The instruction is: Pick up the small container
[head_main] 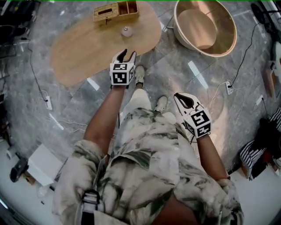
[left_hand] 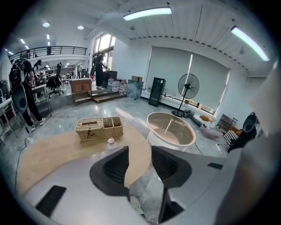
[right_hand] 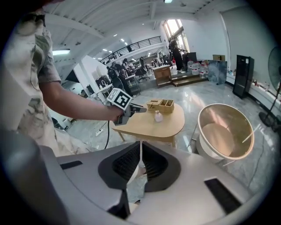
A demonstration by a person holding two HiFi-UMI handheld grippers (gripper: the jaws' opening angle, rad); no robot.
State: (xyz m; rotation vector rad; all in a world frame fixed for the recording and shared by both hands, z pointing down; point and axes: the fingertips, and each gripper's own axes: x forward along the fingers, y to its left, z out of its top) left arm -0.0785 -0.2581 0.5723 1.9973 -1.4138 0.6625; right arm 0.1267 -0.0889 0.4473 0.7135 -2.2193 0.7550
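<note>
The small container is a pale, rounded little bottle standing on the wooden table, just in front of a wicker basket. My left gripper hovers over the table's near edge, a short way before the container, open with nothing between its fingers. In the left gripper view the container sits ahead and a little left of the gripper. My right gripper hangs lower, above the floor beside my leg, shut and empty. In the right gripper view the container stands far beyond the gripper.
A large round wooden tub stands on the floor right of the table. Cables and a power strip lie on the grey marble floor at left, near a white box. My shoes are close to the table edge.
</note>
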